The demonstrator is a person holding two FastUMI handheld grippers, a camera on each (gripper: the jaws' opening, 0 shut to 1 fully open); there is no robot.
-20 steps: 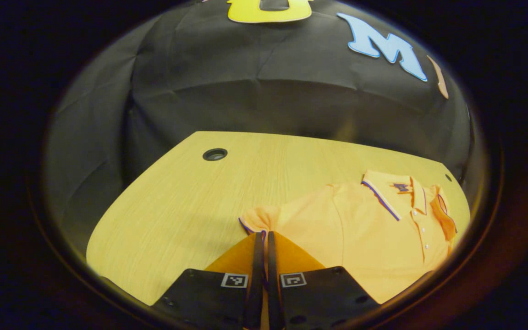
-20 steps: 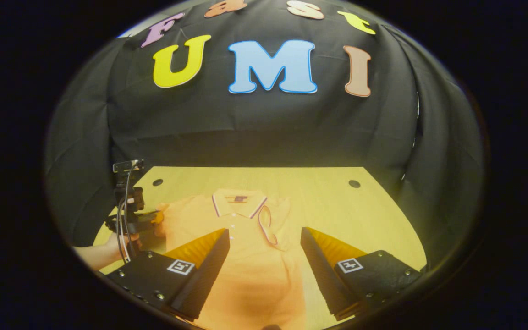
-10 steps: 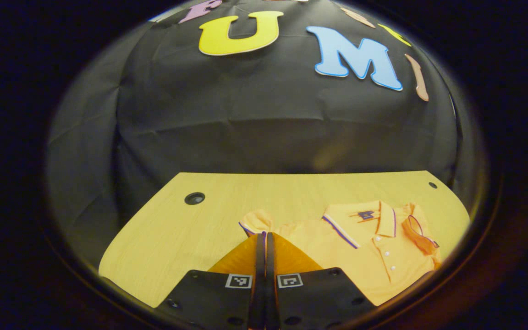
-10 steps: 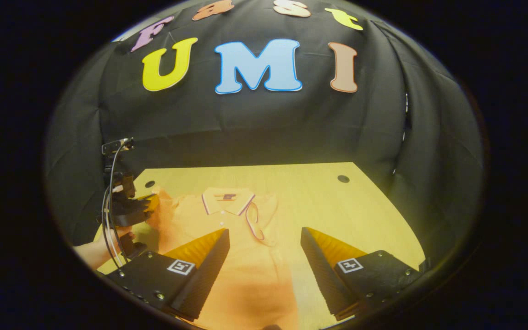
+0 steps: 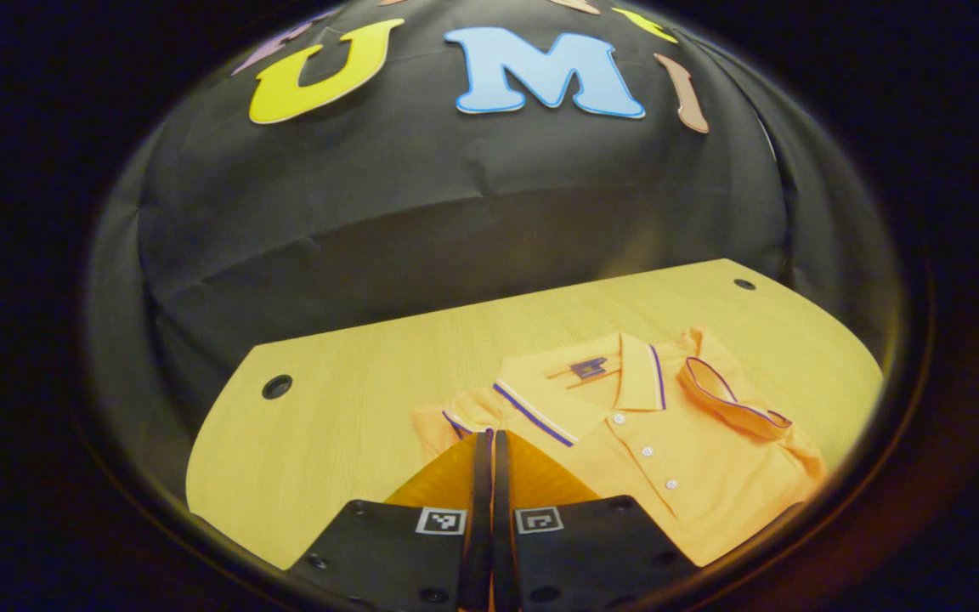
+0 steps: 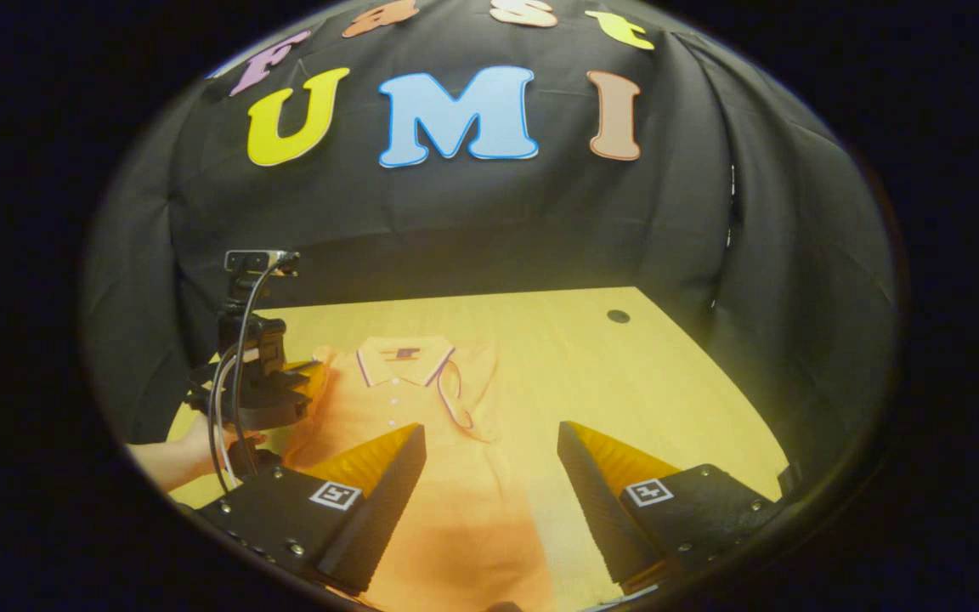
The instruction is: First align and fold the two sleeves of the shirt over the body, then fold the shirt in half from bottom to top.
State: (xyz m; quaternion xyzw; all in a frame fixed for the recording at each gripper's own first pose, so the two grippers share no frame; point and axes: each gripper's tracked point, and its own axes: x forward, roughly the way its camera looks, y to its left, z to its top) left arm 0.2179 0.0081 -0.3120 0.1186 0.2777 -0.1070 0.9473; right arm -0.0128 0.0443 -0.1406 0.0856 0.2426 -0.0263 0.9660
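Observation:
An orange polo shirt (image 5: 676,450) with purple-trimmed collar lies face up on the wooden table (image 5: 353,374). My left gripper (image 5: 489,439) is shut on the shirt's left sleeve (image 5: 454,420), holding its cuff bunched beside the collar. The other sleeve (image 5: 732,401) lies folded over the chest. In the right gripper view the shirt (image 6: 421,408) runs toward me, and my right gripper (image 6: 489,435) hangs open above its lower body with nothing between its fingers. There the left gripper (image 6: 307,374) and the hand (image 6: 183,442) holding it show at the shirt's left shoulder.
The table has round cable holes at its back corners (image 5: 277,387) (image 5: 744,284). Bare wood lies left of the shirt (image 5: 328,442) and to its right (image 6: 651,382). The black cloth wall stands close behind the table.
My left gripper has swung toward the collar with the sleeve in it, so the shirt's front now faces it more squarely. The right gripper stays open and has hardly moved.

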